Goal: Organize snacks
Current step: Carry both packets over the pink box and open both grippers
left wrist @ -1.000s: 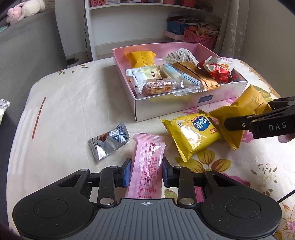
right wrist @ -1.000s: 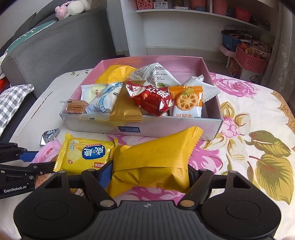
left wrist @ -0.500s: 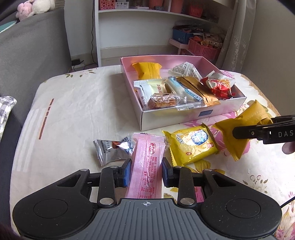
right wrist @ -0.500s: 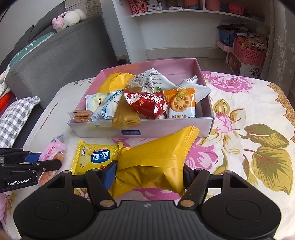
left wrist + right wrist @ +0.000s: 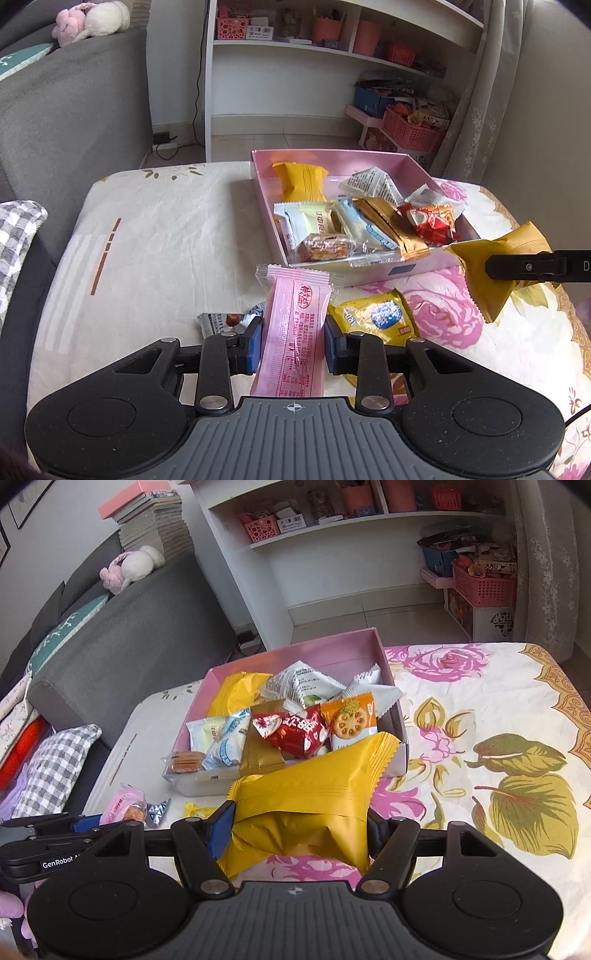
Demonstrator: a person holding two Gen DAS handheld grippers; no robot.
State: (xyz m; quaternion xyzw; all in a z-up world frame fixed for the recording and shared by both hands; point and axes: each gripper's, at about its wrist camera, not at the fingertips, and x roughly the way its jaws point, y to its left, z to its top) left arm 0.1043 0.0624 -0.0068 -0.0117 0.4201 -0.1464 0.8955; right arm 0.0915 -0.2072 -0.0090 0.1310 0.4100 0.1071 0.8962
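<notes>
My left gripper (image 5: 293,341) is shut on a long pink snack packet (image 5: 295,332) and holds it above the table, near the front of the pink box (image 5: 332,157). My right gripper (image 5: 300,829) is shut on a big yellow snack packet (image 5: 310,805), lifted at the box's near right corner (image 5: 400,755); it also shows in the left wrist view (image 5: 491,266). The box holds several wrapped snacks. A yellow biscuit packet (image 5: 376,319) and a silver chocolate packet (image 5: 227,319) lie on the table.
The table has a floral cloth (image 5: 498,738). A grey sofa (image 5: 74,122) with a checked cushion (image 5: 55,768) stands at the left. A white shelf unit (image 5: 332,62) and pink baskets (image 5: 484,583) stand behind the table.
Both grippers have risen with their packets and moved toward the box. The yellow packet now hangs at the box's near right corner, and the pink packet is off the table.
</notes>
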